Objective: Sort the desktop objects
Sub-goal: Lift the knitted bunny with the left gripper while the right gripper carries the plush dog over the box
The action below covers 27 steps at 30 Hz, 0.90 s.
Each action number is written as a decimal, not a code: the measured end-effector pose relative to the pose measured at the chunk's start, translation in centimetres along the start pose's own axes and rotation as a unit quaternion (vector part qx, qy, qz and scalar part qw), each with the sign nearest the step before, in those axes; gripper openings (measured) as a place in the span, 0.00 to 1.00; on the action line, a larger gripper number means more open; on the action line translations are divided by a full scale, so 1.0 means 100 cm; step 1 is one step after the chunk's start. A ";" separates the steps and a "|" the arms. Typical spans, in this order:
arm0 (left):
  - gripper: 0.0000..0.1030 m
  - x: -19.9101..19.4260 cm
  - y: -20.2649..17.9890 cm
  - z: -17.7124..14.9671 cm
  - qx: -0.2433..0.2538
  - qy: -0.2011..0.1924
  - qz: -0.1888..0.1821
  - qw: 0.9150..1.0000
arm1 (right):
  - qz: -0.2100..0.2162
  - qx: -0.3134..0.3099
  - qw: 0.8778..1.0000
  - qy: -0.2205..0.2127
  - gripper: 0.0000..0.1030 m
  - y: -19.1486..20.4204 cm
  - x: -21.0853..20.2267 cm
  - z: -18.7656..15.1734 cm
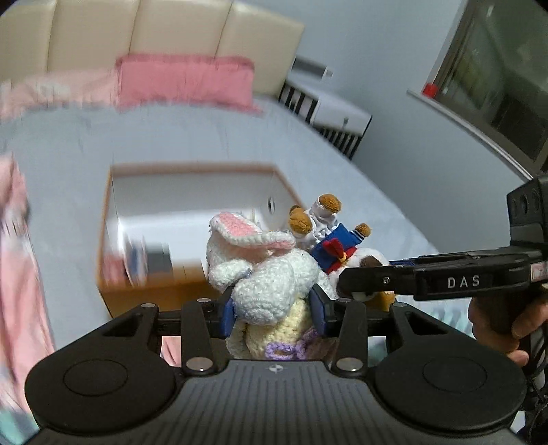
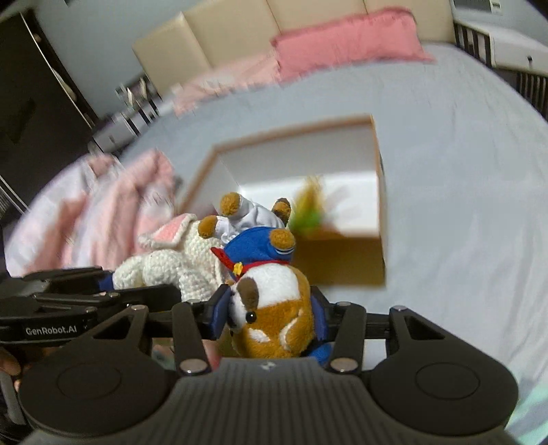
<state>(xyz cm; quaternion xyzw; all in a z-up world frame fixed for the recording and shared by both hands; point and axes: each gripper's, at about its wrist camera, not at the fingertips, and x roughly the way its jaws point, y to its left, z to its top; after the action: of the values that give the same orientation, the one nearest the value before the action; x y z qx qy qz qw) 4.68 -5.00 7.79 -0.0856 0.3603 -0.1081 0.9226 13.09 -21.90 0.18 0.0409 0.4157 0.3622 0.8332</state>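
Pinching a white crocheted rabbit (image 1: 270, 287), left hand-held gripper (image 1: 274, 313); right (image 2: 270, 315) squeezes brown plush dog (image 2: 274, 318).

Both wrist cams sit just behind their fingers, close up, angled down across the bed (image 1: 171, 137) toward the headboard (image 2: 239, 30). Shared: open cardboard box (image 1: 191, 171), pink pillow (image 2: 346, 41).
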 end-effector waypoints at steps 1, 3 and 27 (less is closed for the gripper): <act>0.48 -0.001 -0.001 0.012 0.011 -0.010 0.005 1.000 | 0.004 -0.003 1.000 -0.010 0.48 0.004 -0.001 0.009; 0.48 -0.007 0.003 0.035 0.027 -0.030 0.020 0.999 | 0.012 -0.008 0.999 -0.031 0.48 0.013 -0.001 0.031; 0.48 0.194 0.121 0.076 0.122 0.132 0.119 0.977 | 0.004 0.110 0.988 0.112 0.49 -0.028 0.235 0.129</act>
<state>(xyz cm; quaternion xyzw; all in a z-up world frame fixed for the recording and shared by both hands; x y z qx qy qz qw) 25.42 2.19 -2.10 0.0862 0.4704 -0.0515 0.8767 33.21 -6.01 -8.08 0.0930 0.5436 0.3195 0.7705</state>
